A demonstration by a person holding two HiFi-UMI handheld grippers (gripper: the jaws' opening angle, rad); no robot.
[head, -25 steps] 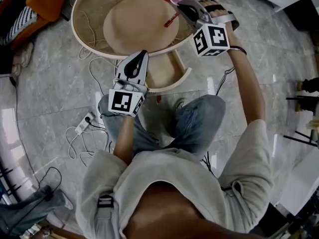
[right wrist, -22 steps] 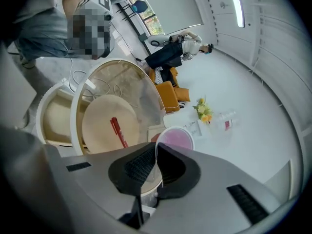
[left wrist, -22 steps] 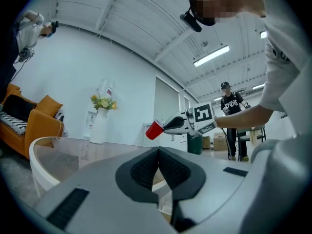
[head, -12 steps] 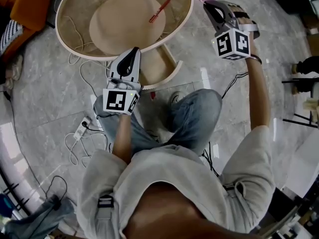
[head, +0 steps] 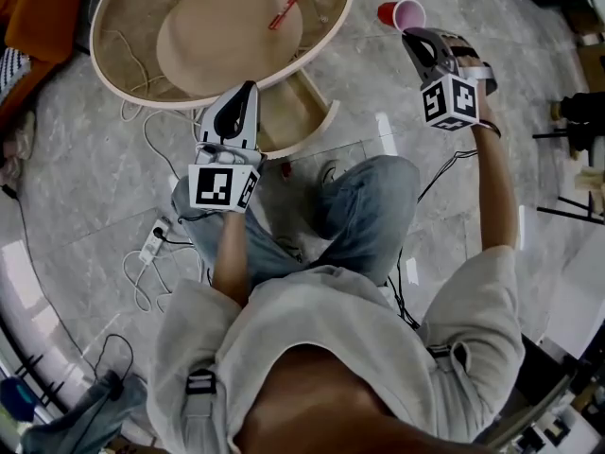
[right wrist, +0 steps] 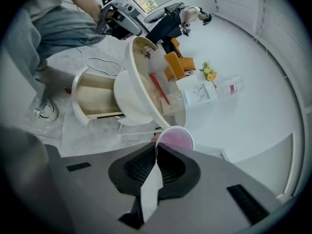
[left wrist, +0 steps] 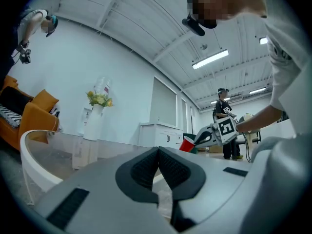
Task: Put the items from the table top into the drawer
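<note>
Right now my right gripper [right wrist: 156, 149] is clenched on the red cup [right wrist: 174, 138]. Its pads pinch the cup's thin wall at the rim, so the pinkish mouth sits just past the tips and a little to their right in the right gripper view. In the head view the cup hangs over the floor [head: 85, 197], off to the right of the round table [head: 113, 76] and not touching it. My left gripper [left wrist: 158, 150] has its jaws pressed together with nothing between them. Its tips sit just short of the open drawer [head: 299, 112], which juts out from under the table's near edge. From the right jaws the drawer lies ahead and to the left, well apart, with its pale wooden inside showing. A red pen [head: 288, 5] lies on the tan raised top, beyond the left tips and well apart from both grippers. The floor is glossy grey stone, and a white power strip [head: 153, 245] lies on it below the left gripper in the head view. Around the room I can see an orange chair [right wrist: 174, 65] beyond the table and a vase of flowers [left wrist: 99, 101] against a white wall. There is also a low white cabinet [left wrist: 158, 133], with strip lights [left wrist: 210, 60] on the ceiling.
</note>
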